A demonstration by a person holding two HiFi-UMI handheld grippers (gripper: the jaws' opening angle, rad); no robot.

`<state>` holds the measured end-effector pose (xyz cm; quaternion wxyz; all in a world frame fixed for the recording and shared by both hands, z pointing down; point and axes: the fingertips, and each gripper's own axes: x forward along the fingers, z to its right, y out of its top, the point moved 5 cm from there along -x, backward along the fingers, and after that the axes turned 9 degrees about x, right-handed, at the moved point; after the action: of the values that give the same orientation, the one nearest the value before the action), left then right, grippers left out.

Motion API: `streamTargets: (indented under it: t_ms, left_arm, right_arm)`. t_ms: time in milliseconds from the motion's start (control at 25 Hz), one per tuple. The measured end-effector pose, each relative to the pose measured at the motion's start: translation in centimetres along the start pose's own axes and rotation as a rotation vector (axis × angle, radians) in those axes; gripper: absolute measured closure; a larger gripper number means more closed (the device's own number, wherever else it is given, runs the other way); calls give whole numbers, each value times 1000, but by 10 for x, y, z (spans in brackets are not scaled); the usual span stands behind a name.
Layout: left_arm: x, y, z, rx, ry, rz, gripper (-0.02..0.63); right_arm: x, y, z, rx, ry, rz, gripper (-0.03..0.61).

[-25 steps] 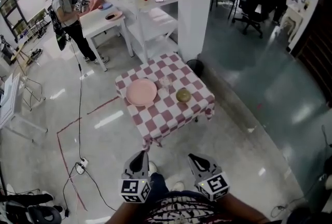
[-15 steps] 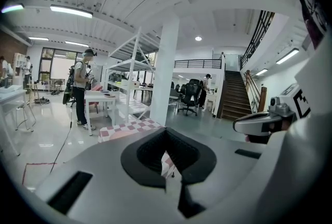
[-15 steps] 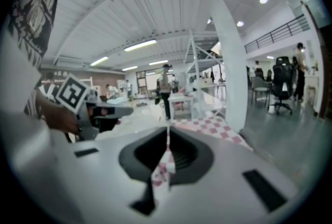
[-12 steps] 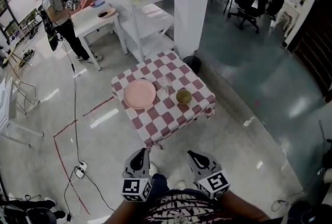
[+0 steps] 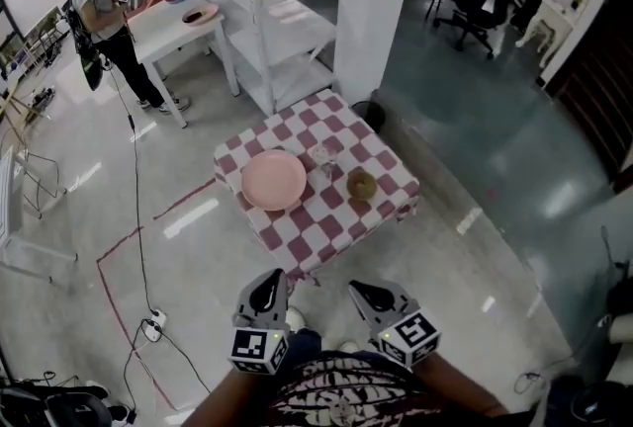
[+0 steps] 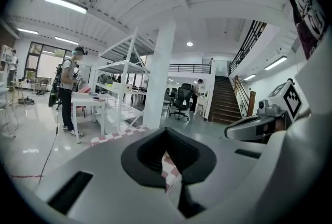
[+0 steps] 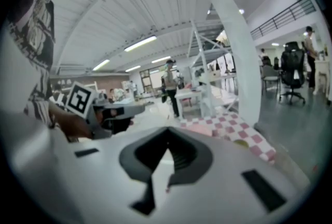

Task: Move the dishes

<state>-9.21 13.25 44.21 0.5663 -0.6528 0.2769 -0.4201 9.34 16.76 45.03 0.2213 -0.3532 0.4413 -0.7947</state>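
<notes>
Standing short of the checkered desk (image 5: 336,217), the person holds both tongs low at the waist, well apart from the dishes. The pink plate (image 5: 274,180) lies straight ahead of the left tongs (image 5: 265,289). The greenish bowl (image 5: 361,184) sits ahead of the right tongs (image 5: 362,294), with a glass (image 5: 321,159) between the two dishes. Both tongs are clenched on nothing, so I'd guess they must open before any pickup.

On the table (image 5: 341,222) — plate (image 5: 274,180) left, glass (image 5: 322,158) middle, bowl (image 5: 361,183) right — pillar (image 5: 374,0) just behind.
</notes>
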Motion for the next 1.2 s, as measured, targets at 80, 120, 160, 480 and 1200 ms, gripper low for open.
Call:
streamTargets:
  t_ms: [80, 120, 160, 480, 1200]
  left_arm:
    - [6, 1, -11, -6, -25, 1, 590]
    - [8, 0, -16, -8, -38, 0, 589]
    - [11, -1, -22, -11, -52, -1, 591]
    - [25, 1, -67, -35, -130, 26, 589]
    - [63, -26, -109, -80, -109, -53, 589]
  right_arm:
    - [15, 2, -5, -18, 3, -39, 545]
    - [22, 3, -8, -29, -2, -51, 545]
    - [29, 4, -9, -39, -8, -59, 543]
    - [73, 26, -13, -51, -80, -15, 541]
    - [102, 26, 53, -69, -303, -80, 543]
